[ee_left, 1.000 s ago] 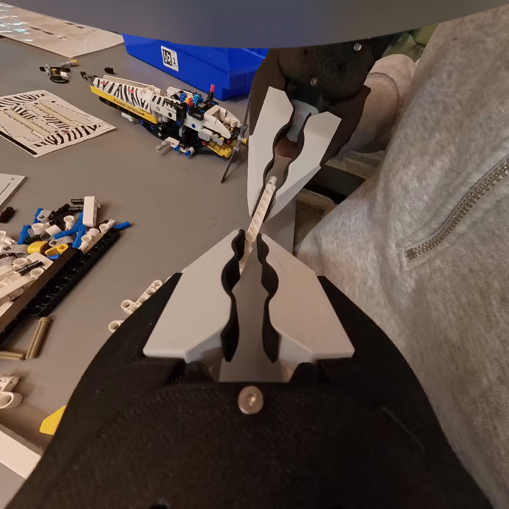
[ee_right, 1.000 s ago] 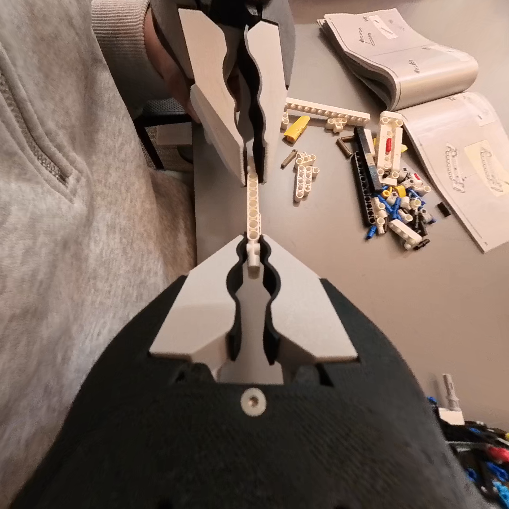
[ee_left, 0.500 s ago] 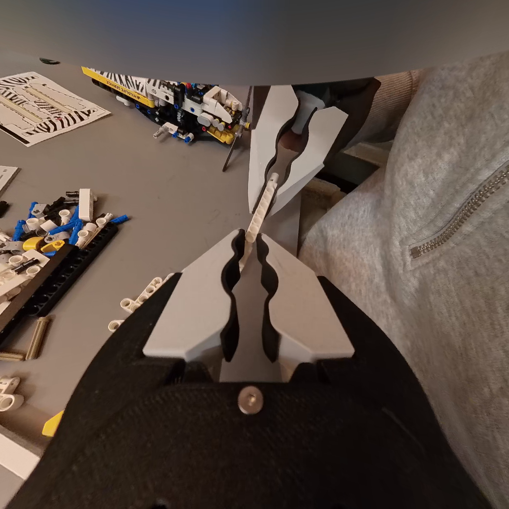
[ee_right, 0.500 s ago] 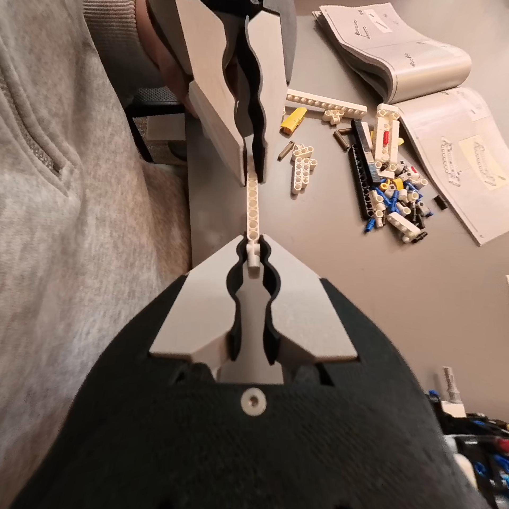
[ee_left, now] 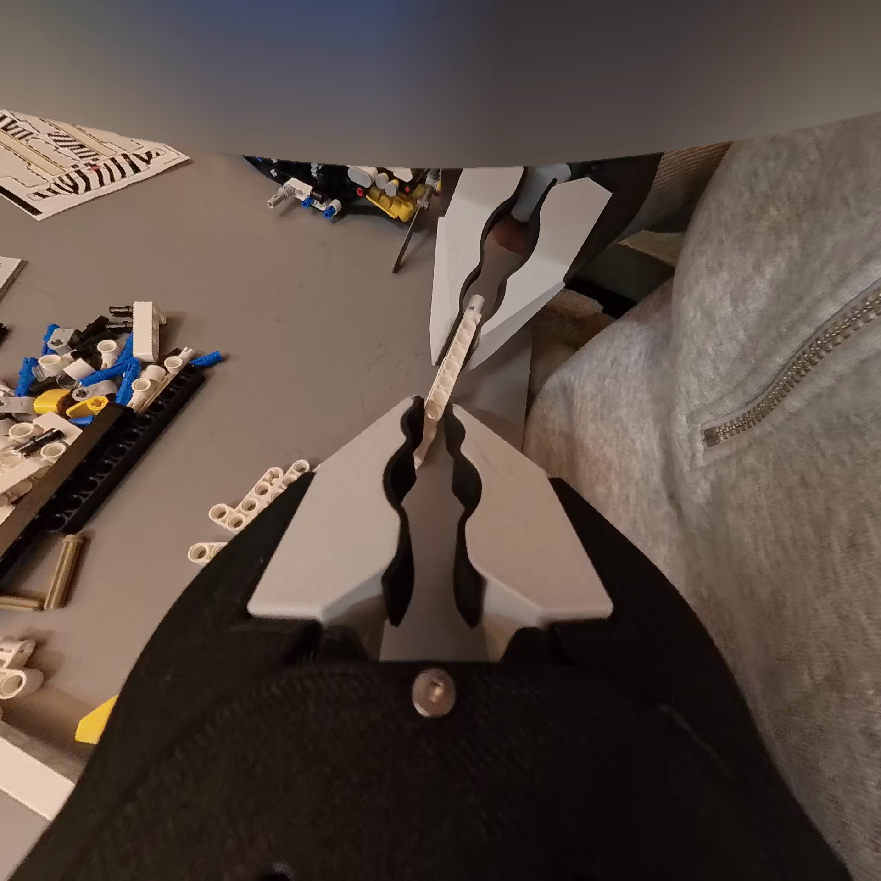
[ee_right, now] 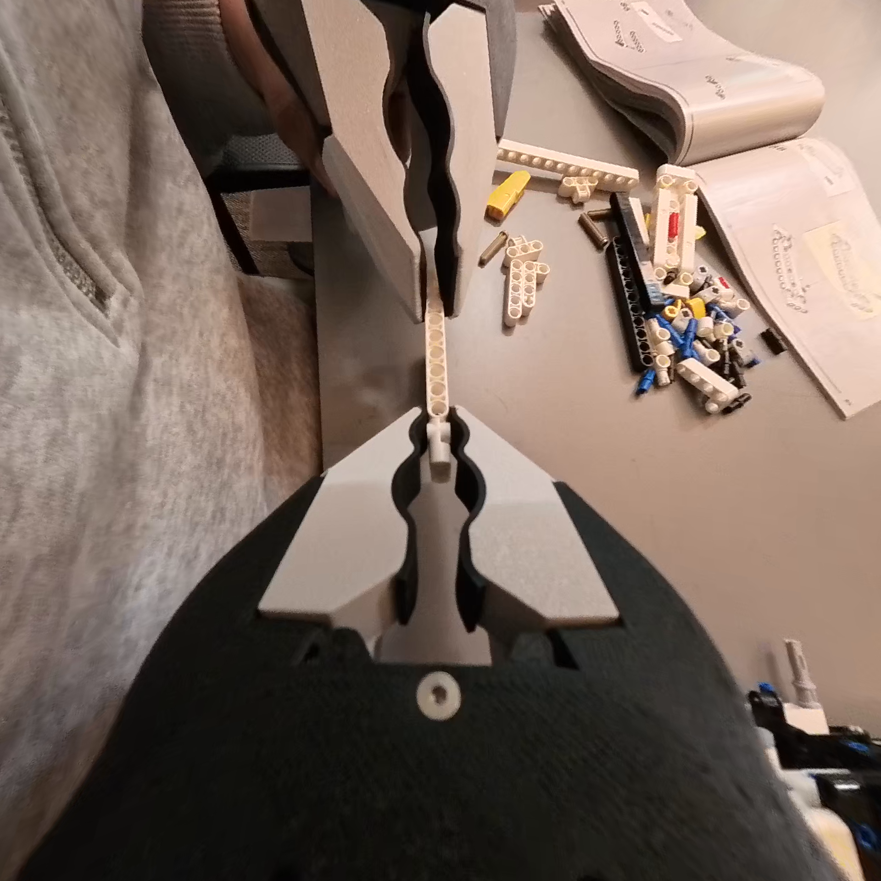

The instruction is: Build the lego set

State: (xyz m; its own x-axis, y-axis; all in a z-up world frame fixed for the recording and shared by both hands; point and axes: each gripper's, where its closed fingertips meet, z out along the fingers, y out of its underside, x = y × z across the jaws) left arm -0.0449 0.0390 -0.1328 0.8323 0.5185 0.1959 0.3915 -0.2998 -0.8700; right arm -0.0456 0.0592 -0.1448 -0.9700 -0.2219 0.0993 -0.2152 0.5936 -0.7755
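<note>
A long white holed beam [ee_left: 452, 364] spans between both grippers above the table's near edge. My left gripper [ee_left: 435, 414] is shut on one end of it. My right gripper [ee_right: 438, 414] is shut on the other end, where a small white connector [ee_right: 439, 441] sits between the jaws. The beam also shows in the right wrist view [ee_right: 436, 360]. The right gripper appears farther off in the left wrist view [ee_left: 465, 343], and the left gripper in the right wrist view [ee_right: 436, 298]. The part-built zebra-striped model [ee_left: 381, 188] lies at the back, mostly hidden.
A pile of loose pieces [ee_left: 81, 376] with a long black beam [ee_left: 95, 472] lies left. White angled beams [ee_left: 257, 496], tan axles [ee_left: 64, 569], a sticker sheet [ee_left: 71, 162]. Open instruction booklets [ee_right: 715, 105] at the right. A person's grey zipped top [ee_left: 739, 429] is close by.
Both grippers kept hold of the beam. The left wrist view tilted down, so the model and blue bin slid up out of sight. In the right view the left gripper and loose pieces look slightly nearer.
</note>
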